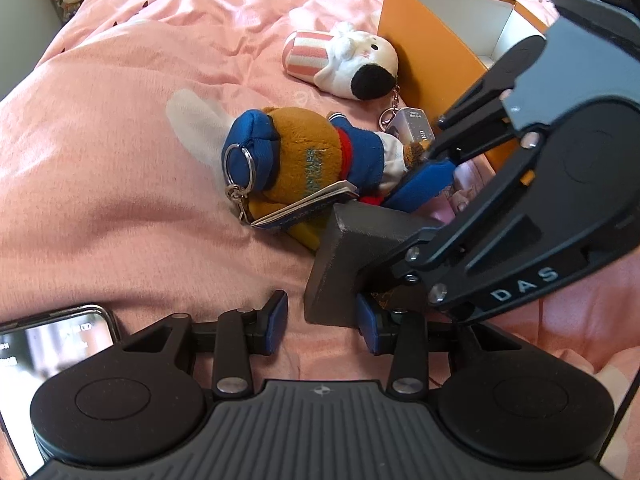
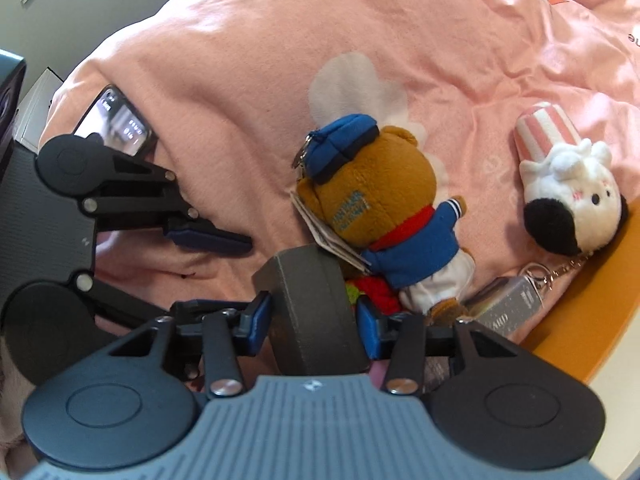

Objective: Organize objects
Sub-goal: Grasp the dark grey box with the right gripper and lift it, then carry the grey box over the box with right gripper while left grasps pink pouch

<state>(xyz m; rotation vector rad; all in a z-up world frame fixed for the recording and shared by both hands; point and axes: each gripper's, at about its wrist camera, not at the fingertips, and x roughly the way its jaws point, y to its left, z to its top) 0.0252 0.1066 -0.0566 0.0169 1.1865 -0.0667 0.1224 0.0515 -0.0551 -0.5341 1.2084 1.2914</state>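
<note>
On the pink bedspread (image 1: pixel 120 140) 2 hand-held grippers meet over a small heap of trinkets. The right gripper (image 2: pixel 314 318) has a dark grey block (image 2: pixel 316 312) between its blue pads, and both pads look pressed against the block's sides, so I read it as held, jaws about half apart. In the left wrist view the same block (image 1: pixel 352 264) hangs from the right gripper (image 1: pixel 412 216) just to the right of the left gripper (image 1: pixel 322 322). The left gripper's jaws stand part open with only bedspread between them; the block's near corner sits right by its right pad (image 1: pixel 368 328), and I cannot tell whether they touch.

Just beyond the block lies a brown bear plush in a blue cap and jacket (image 1: pixel 304 152), on its side, a key ring on the cap and a paper tag under it. Farther right is a white plush with a pink-striped end (image 1: pixel 340 62), resting against the wall of an orange box (image 1: pixel 432 60). A small silver keychain box (image 1: pixel 412 130) lies between the bear and the orange box. A phone (image 1: pixel 56 340) lies at the near left.

The orange box's white interior looks bare as far as it shows, so I judge little is sorted yet: the block is in hand but not placed, and the bear, the white plush and the keychain box are still loose on the bed.
</note>
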